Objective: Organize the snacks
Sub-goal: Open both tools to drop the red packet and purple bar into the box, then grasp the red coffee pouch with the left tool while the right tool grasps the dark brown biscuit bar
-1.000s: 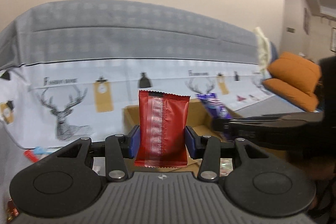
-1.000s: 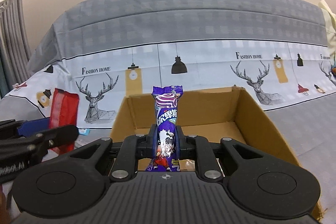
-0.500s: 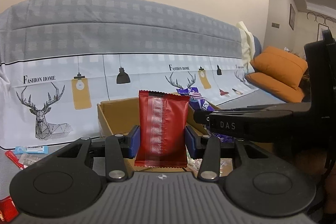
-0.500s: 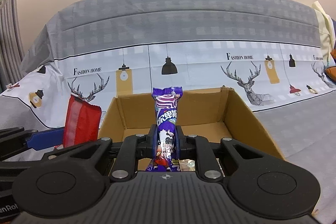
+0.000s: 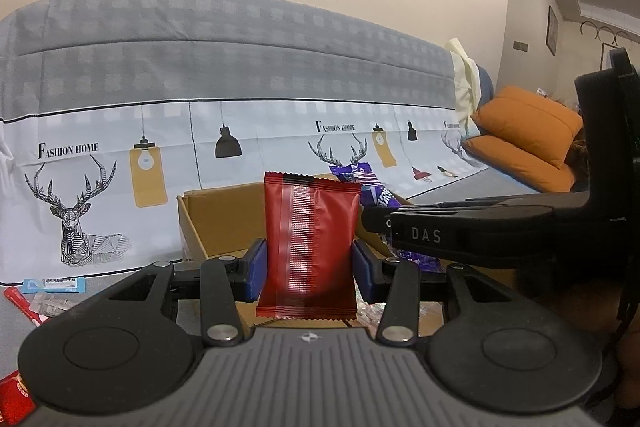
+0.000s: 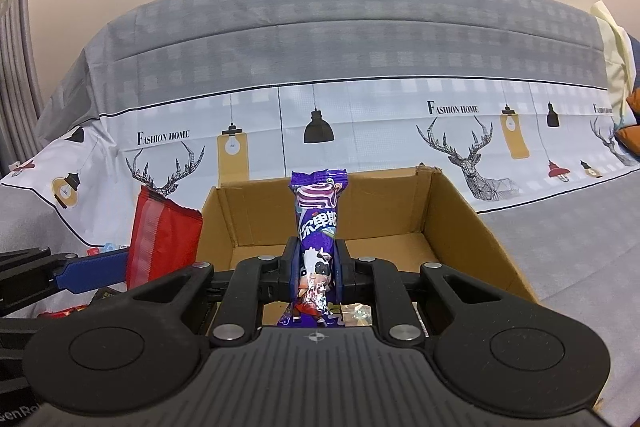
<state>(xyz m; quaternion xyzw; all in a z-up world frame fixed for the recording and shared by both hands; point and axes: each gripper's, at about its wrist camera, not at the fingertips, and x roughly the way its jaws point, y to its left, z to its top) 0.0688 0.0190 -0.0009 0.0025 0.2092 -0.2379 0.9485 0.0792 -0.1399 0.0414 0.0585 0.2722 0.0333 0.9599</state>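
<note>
While both grippers grip upright packets, neither has let go; left gripper (image 5: 308,263) clamps the red packet (image 5: 310,247) between its blue pads; right gripper (image 6: 316,267) clenches the purple packet (image 6: 318,227); just beyond both stands the open box (image 6: 460,223), purple packet above its near edge, red packet at its left side; loose wrappers (image 5: 48,291) lie left of the left gripper; deer-print cloth (image 6: 360,123) farthest.

The near part of the cardboard box (image 6: 460,211) floor is hidden behind the right gripper (image 6: 316,267). The shiny wrappers (image 6: 356,311) inside it are too covered to be told apart. A red pack (image 5: 14,399) is cut off by the left edge. The small packets (image 5: 52,285) far left are too small to be read.
</note>
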